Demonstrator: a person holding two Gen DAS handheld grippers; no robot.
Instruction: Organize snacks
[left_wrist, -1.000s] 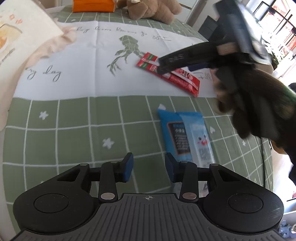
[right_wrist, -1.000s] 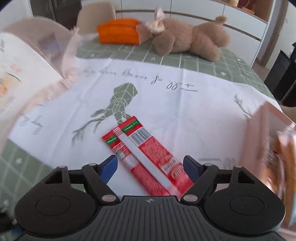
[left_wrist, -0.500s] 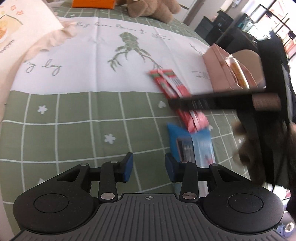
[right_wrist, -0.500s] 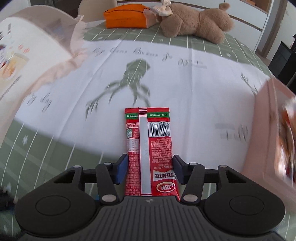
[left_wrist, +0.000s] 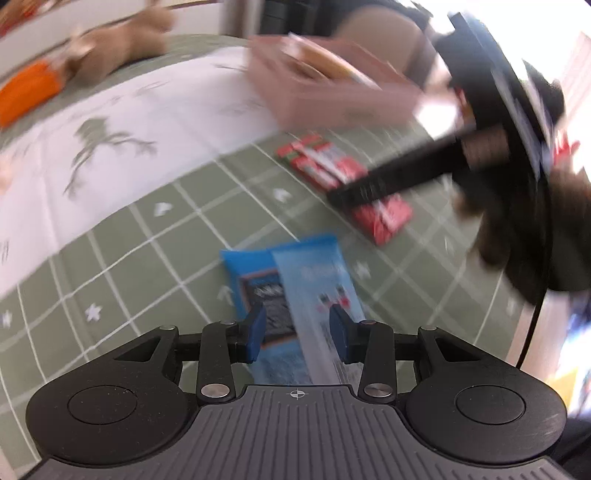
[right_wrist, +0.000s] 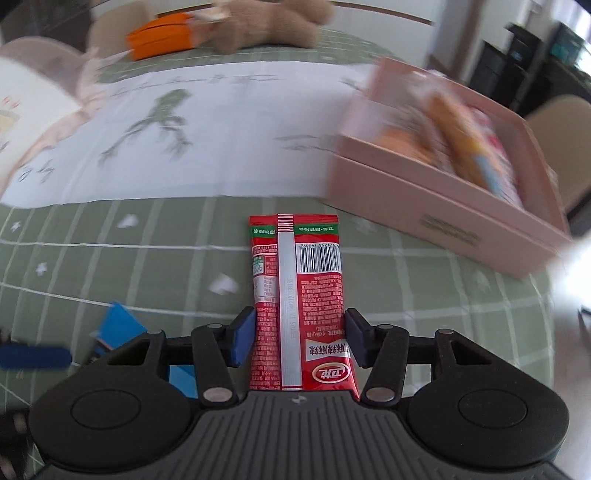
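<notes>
My right gripper (right_wrist: 299, 339) is shut on a long red snack packet (right_wrist: 295, 273), barcode side up, held lifted over the green checked tablecloth (right_wrist: 110, 266). In the left wrist view the same red packet (left_wrist: 384, 218) hangs from that gripper's dark fingers (left_wrist: 373, 188). A blue snack packet (left_wrist: 291, 273) lies flat on the cloth. My left gripper (left_wrist: 297, 332) hovers just over its near end, jaws partly open and narrower than the packet. A pink box (right_wrist: 443, 199) with several snacks inside stands to the right.
A white printed cloth (right_wrist: 221, 125) covers the middle of the table. A plush bear (right_wrist: 266, 22) and an orange box (right_wrist: 162, 33) lie at the far edge. A white bag (right_wrist: 22, 110) stands at the left. Chairs and dark furniture stand beyond the pink box.
My right gripper closed on the red packet and carried it off the white cloth toward the pink box. My left gripper swung right and rolled until it came over the blue packet.
</notes>
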